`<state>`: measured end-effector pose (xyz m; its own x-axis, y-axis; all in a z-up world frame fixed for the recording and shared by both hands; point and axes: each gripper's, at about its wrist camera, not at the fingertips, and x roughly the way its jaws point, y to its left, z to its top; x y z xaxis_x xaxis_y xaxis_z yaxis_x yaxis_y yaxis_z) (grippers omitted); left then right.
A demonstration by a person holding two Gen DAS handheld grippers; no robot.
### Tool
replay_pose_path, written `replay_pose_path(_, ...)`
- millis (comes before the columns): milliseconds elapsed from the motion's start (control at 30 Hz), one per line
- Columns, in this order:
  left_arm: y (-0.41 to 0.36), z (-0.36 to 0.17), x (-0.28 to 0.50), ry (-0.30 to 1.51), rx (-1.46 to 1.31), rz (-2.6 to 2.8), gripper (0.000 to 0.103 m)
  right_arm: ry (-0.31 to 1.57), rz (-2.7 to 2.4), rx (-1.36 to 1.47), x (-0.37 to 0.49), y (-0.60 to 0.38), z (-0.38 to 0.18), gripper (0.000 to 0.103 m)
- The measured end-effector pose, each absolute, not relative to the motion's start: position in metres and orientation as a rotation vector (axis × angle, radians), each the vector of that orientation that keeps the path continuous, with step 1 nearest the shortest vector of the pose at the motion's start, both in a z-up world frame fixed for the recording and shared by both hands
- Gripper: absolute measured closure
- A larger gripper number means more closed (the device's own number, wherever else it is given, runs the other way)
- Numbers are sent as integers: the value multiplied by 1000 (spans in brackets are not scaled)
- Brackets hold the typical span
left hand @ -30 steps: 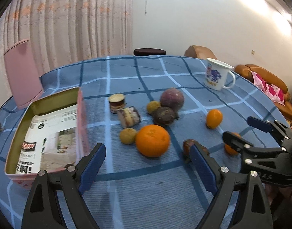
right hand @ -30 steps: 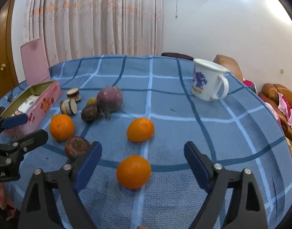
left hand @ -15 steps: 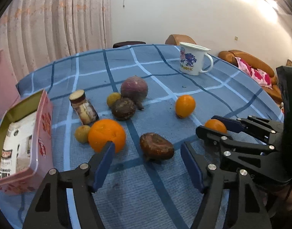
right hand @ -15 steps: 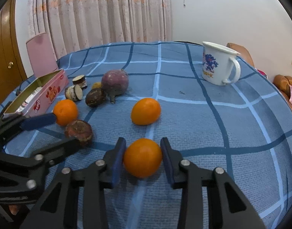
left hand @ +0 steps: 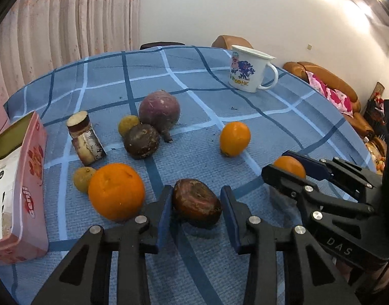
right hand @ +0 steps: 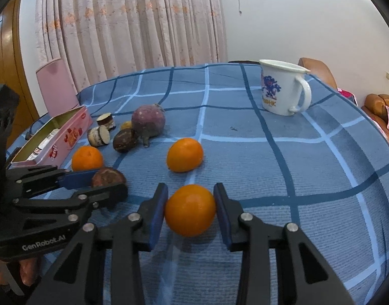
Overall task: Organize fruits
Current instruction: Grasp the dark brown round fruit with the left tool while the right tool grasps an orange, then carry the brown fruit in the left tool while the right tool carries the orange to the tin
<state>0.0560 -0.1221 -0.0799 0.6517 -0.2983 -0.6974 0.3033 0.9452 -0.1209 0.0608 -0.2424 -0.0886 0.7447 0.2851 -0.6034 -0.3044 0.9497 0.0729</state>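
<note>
My left gripper [left hand: 196,207] is shut on a dark brown-red fruit [left hand: 196,203], which rests on the blue checked tablecloth [left hand: 194,89]; it also shows in the right wrist view [right hand: 107,176]. My right gripper [right hand: 190,209] is shut on a small orange [right hand: 190,209], seen in the left wrist view too [left hand: 289,166]. Loose on the cloth lie a large orange [left hand: 116,190], another small orange [left hand: 235,138], a purple round fruit [left hand: 159,110], a dark brown fruit [left hand: 141,141] and two small yellow fruits [left hand: 83,179].
An open pink tin box [left hand: 18,178] with paper packets stands at the left, its lid [right hand: 57,86] upright behind. Two cut stem pieces [left hand: 86,142] lie near the fruit. A white printed mug [left hand: 247,68] stands at the far right. Sofas are beyond the table edge.
My left gripper moved forward and closed on the dark brown-red fruit. My right gripper closed on the small orange a half second earlier and still holds it.
</note>
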Motion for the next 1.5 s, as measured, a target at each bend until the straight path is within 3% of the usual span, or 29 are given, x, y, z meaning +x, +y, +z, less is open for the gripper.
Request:
replay_pose_path(533, -77, -46, 32, 620, -20, -243, 63, 583, 413, -83, 57, -200, -62, 63)
replay_pose_path(1500, -33, -28, 20, 515, -66, -137, 63, 503, 478, -138, 57, -148, -40, 64)
